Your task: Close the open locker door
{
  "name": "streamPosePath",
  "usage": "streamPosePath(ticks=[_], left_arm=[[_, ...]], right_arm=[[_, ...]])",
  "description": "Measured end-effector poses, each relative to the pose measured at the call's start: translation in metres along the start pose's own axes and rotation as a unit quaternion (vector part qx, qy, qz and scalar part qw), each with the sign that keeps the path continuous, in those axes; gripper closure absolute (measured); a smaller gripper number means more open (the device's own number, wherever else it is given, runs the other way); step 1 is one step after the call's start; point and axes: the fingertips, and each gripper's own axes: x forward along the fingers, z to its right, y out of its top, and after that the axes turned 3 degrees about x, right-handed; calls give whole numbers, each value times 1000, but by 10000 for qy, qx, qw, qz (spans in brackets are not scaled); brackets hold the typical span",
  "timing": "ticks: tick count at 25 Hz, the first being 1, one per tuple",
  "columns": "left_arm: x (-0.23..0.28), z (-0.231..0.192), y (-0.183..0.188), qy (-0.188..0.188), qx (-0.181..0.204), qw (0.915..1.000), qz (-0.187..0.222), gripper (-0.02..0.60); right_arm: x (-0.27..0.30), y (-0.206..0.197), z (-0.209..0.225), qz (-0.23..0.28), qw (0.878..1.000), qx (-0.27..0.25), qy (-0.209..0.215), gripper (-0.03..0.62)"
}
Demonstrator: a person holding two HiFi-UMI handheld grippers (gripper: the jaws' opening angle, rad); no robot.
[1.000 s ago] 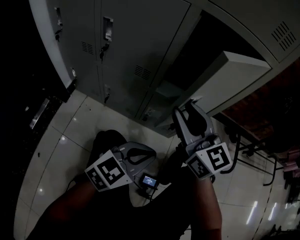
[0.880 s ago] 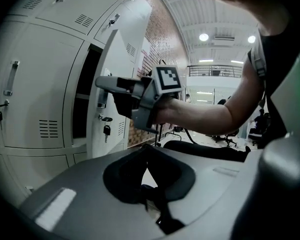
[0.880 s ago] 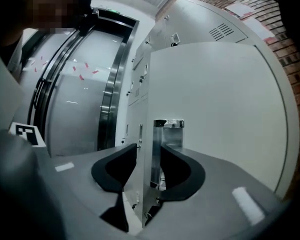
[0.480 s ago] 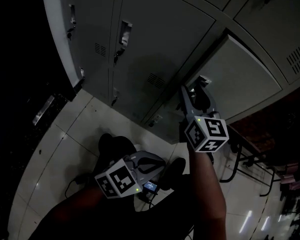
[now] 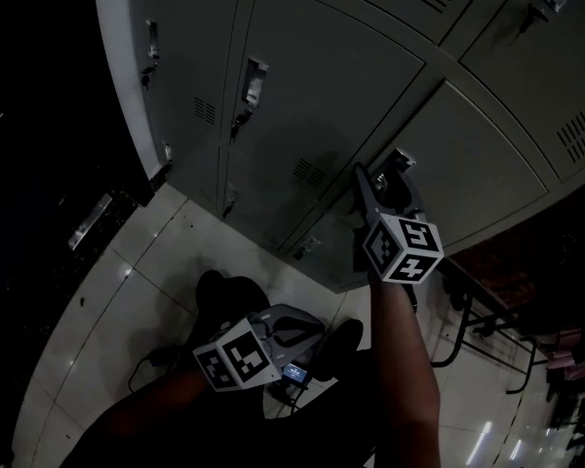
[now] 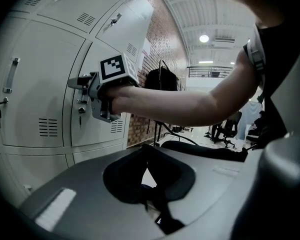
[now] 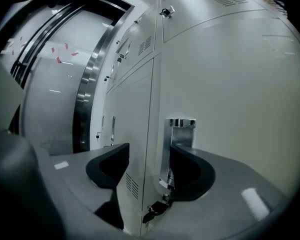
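Observation:
The grey locker door (image 5: 473, 154) lies flush with its neighbours, its metal handle (image 5: 400, 159) at the left edge. My right gripper (image 5: 378, 175) is up against that edge. In the right gripper view its jaws are opening and straddle the door seam; the handle (image 7: 182, 134) stands just off the right pad (image 7: 190, 171), and a key hangs in the lock (image 7: 155, 209) below. Neither pad presses on anything. The left gripper view shows the right gripper (image 6: 79, 84) at the door (image 6: 97, 129). My left gripper (image 5: 307, 325) hangs low over the floor, shut and empty.
More closed lockers (image 5: 302, 96) run to the left, each with a handle and vents. Pale floor tiles (image 5: 146, 261) lie below. A small lit device (image 5: 292, 370) sits by the left gripper. Metal chair frames (image 5: 478, 320) stand at the right. A dark bag (image 6: 160, 79) hangs past the lockers.
The locker door has swung from wide open to flush with the row, and my right gripper has travelled in with it to the handle edge. The left gripper has stayed low.

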Motion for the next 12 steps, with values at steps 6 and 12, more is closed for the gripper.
streamPosePath(ticks=[6, 12], left_arm=[[1, 0, -2, 19, 17, 10000, -49, 569], [1, -1, -3, 47, 48, 9999, -104, 569]], right_arm=[[6, 1, 3, -72, 9999, 84, 89, 339], [-10, 0, -3, 20, 9998, -190, 1, 338]])
